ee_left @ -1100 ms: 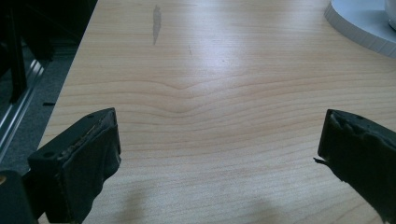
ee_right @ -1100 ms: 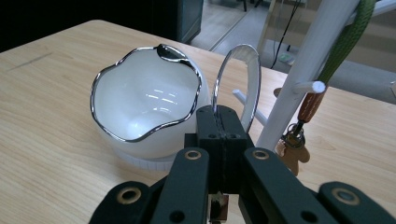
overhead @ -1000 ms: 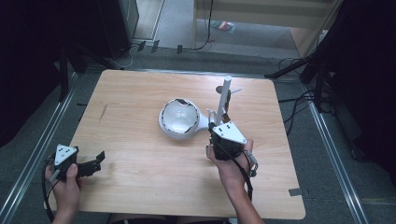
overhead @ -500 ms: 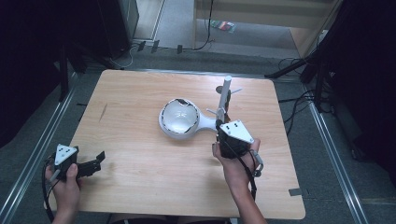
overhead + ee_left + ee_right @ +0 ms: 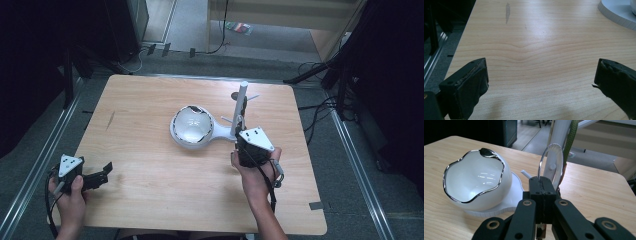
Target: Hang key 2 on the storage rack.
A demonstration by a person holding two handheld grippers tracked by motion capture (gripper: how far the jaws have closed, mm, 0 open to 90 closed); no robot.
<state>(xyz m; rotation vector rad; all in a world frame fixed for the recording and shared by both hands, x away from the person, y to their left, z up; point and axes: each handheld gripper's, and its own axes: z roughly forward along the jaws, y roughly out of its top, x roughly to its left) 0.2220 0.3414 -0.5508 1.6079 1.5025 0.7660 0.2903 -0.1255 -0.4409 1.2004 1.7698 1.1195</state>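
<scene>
Two black jaws of the right gripper [image 5: 542, 181] are pressing together on the lower edge of a thin metal hoop [image 5: 540, 167], holding it upright just in front of the white post [image 5: 559, 130], probably so it can be hung on or lifted off the post's small peg. The left gripper [image 5: 541, 80] is idling with its jaws wide apart over bare table [image 5: 536, 45] at the near left corner, out of the way. Beside the post, the chrome-rimmed bowl [image 5: 474, 182] is sitting tilted on the shared white base [image 5: 514, 192]. The hoop's far edge is blending into the post, so contact with the peg is hard to judge, and the green cord [image 5: 571, 135] is running out of frame.
</scene>
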